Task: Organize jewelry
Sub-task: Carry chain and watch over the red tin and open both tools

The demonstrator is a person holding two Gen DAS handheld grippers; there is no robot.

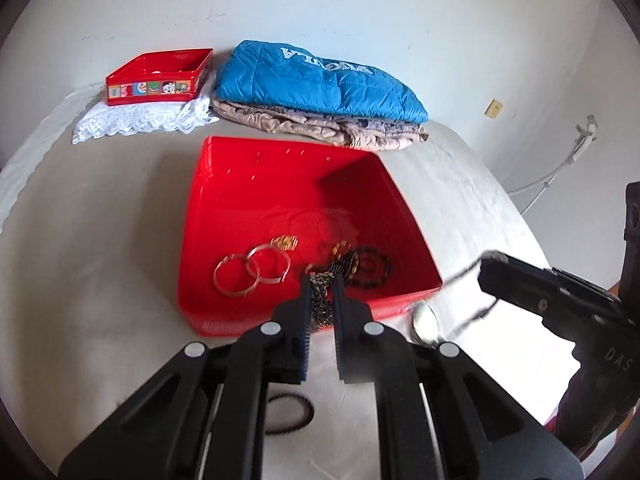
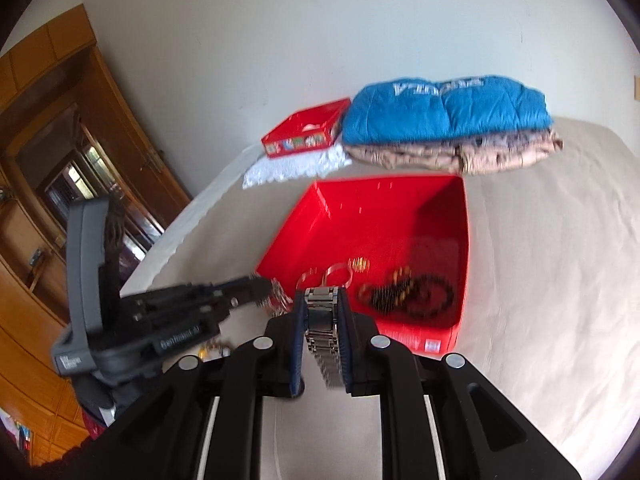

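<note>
A cream-sheeted bed (image 1: 100, 240) by a white wall (image 1: 320, 8) carries the red bin (image 1: 224, 216), over whose near rim the left hand-held gripper (image 1: 322, 280) clamps a dark chain (image 1: 322, 300) and the right hand-held gripper (image 2: 322, 294) a steel watch (image 2: 324, 336).

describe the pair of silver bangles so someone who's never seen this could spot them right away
Find the big red bin in the middle of the bed, in front of the folded blue quilt. On its floor, near the front left corner, lie the silver bangles, two plain rings overlapping each other. They are shiny, smooth metal, unlike the dark beaded bracelets heaped to their right.
</note>
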